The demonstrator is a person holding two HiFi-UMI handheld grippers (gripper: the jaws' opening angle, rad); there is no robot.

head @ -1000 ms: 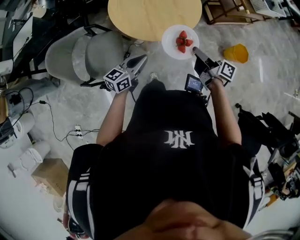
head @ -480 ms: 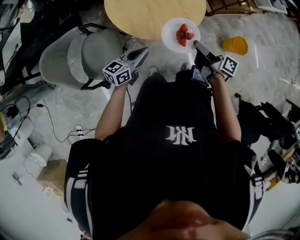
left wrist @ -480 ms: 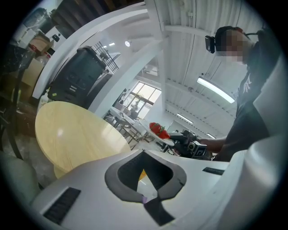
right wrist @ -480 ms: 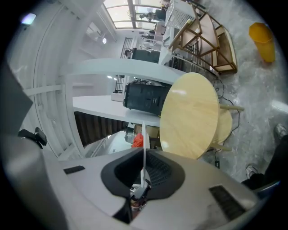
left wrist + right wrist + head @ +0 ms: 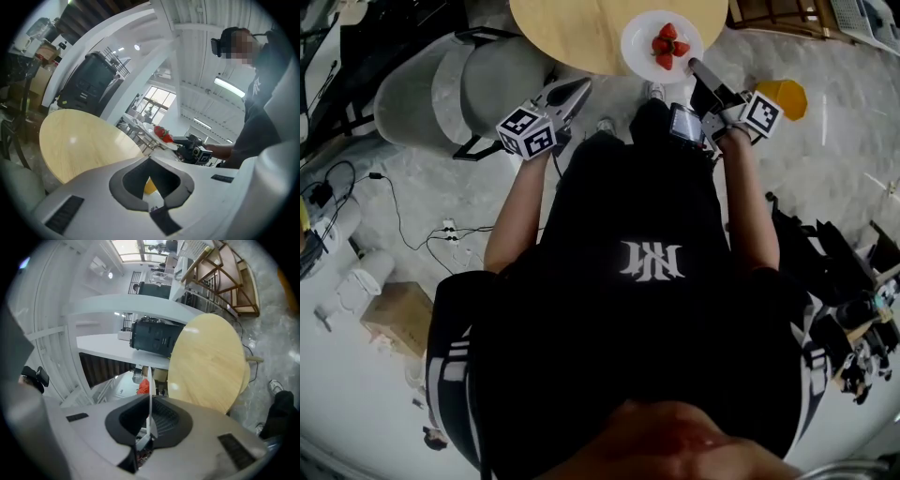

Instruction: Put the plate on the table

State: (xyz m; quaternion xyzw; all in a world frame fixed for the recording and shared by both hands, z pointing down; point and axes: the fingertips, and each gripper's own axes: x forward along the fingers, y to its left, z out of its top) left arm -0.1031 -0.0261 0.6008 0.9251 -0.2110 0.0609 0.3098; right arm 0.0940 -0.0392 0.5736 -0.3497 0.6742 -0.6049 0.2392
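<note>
Wooden table (image 5: 581,33) edge sits under the plate (image 5: 639,52) pinched by right tool (image 5: 696,67)

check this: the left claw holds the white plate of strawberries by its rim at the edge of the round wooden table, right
No, the right claw holds the white plate of strawberries by its rim at the edge of the round wooden table; the head view shows it.

strawberries (image 5: 667,44) on plate (image 5: 637,49), chair (image 5: 459,89) left of table (image 5: 581,33)
</note>
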